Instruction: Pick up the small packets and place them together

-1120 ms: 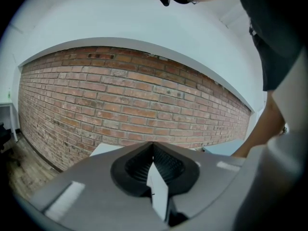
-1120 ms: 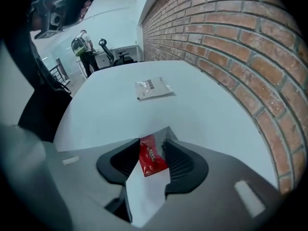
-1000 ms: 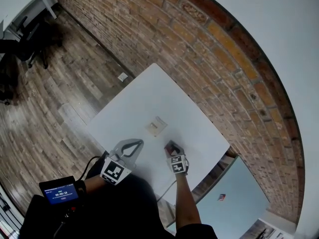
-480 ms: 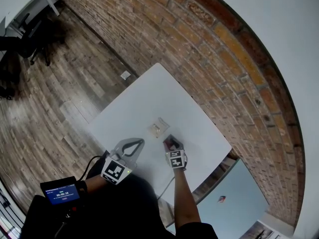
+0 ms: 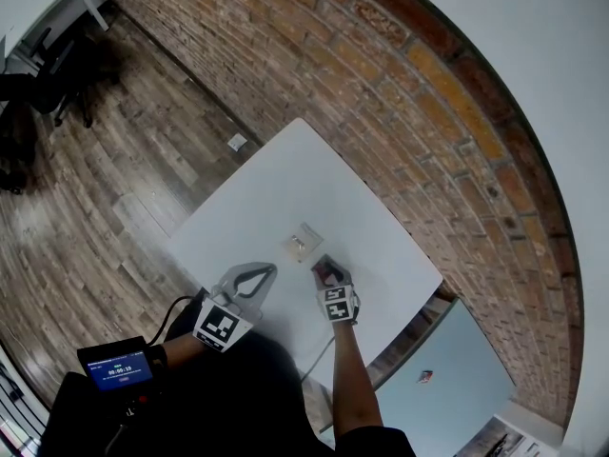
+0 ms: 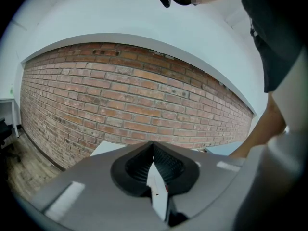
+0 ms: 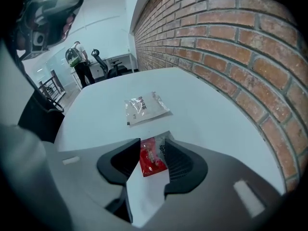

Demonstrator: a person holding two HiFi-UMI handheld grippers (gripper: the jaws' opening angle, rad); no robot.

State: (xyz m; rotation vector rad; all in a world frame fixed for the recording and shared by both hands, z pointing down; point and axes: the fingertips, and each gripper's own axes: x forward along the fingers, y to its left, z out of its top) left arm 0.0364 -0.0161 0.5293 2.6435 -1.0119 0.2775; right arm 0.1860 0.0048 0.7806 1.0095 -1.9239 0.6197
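A small red packet (image 7: 151, 160) lies flat on the white table (image 7: 110, 95) between the jaws of my right gripper (image 7: 151, 146). The jaws have just been closing around it, and table still shows between the left pad and the packet, so this gripper is open. In the head view the right gripper (image 5: 326, 267) stands over the red packet (image 5: 327, 275), near the table's right front. A clear and white packet (image 7: 144, 108) lies just beyond it, the same packet (image 5: 301, 244) sitting mid-table. My left gripper (image 5: 259, 269) hovers at the front edge, and the left gripper (image 6: 153, 148) is shut and empty.
A brick wall (image 5: 428, 112) runs along the table's far right side. Wood floor (image 5: 114, 179) lies to the left, with office chairs (image 5: 57, 84) far off. A pale blue surface (image 5: 457, 369) sits low at the right. A person (image 7: 77, 57) stands in the distance.
My right gripper has shifted a little toward the clear and white packet. The left gripper has stayed where it was.
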